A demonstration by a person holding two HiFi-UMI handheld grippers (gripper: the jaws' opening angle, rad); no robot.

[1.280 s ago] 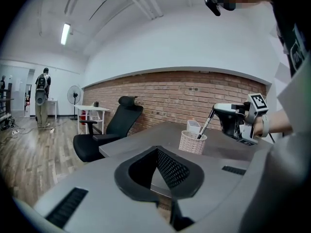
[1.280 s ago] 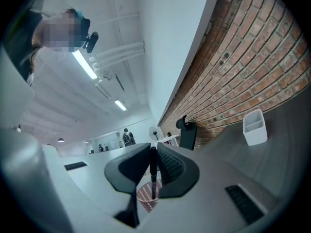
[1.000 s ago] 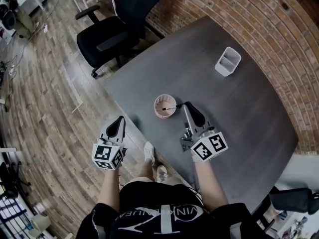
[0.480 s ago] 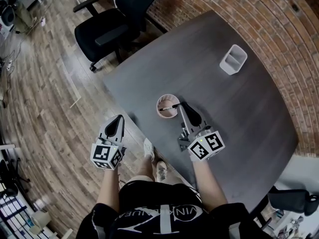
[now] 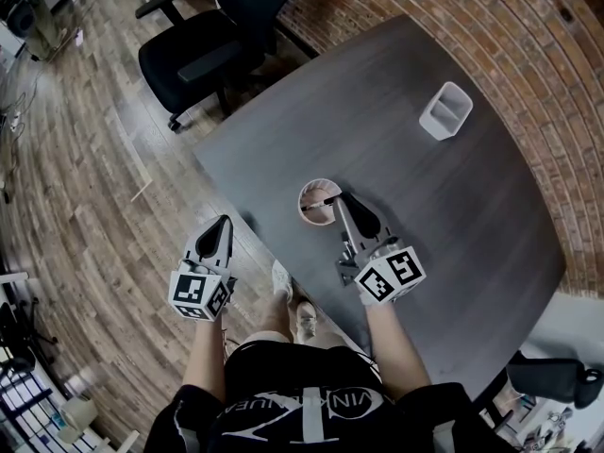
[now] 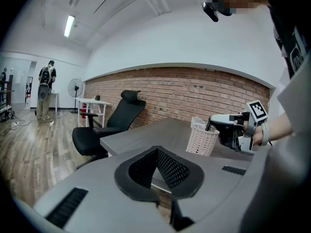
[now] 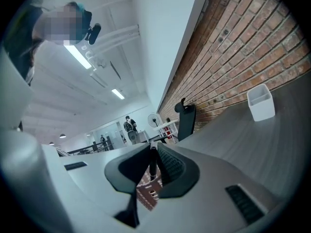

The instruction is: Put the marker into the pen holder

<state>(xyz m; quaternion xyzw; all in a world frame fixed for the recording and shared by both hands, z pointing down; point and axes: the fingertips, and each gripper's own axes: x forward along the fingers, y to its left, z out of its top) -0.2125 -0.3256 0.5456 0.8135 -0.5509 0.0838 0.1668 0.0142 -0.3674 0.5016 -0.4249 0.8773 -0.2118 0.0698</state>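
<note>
A pale mesh pen holder [image 5: 317, 206] stands near the table's near-left edge. My right gripper [image 5: 342, 200] hovers just right of it, shut on a black marker [image 5: 326, 201] whose end reaches over the holder's rim. In the right gripper view the marker [image 7: 152, 168] stands upright between the jaws of the right gripper [image 7: 153, 152], with the holder [image 7: 147, 192] showing below. My left gripper [image 5: 223, 225] hangs beyond the table over the floor, shut and empty. The left gripper view shows its jaws [image 6: 156, 152], the holder [image 6: 201, 140] and the right gripper [image 6: 228, 127].
A white rectangular container [image 5: 445, 111] sits at the far right of the dark grey table [image 5: 453, 215]. A black office chair [image 5: 198, 50] stands beyond the table's far-left edge. A brick wall [image 5: 528, 36] runs along the far side, and wooden floor [image 5: 85, 196] lies to the left.
The right gripper keeps the marker over the holder's rim with almost no shift. The left gripper stays where it was. The head view has drifted slightly.
</note>
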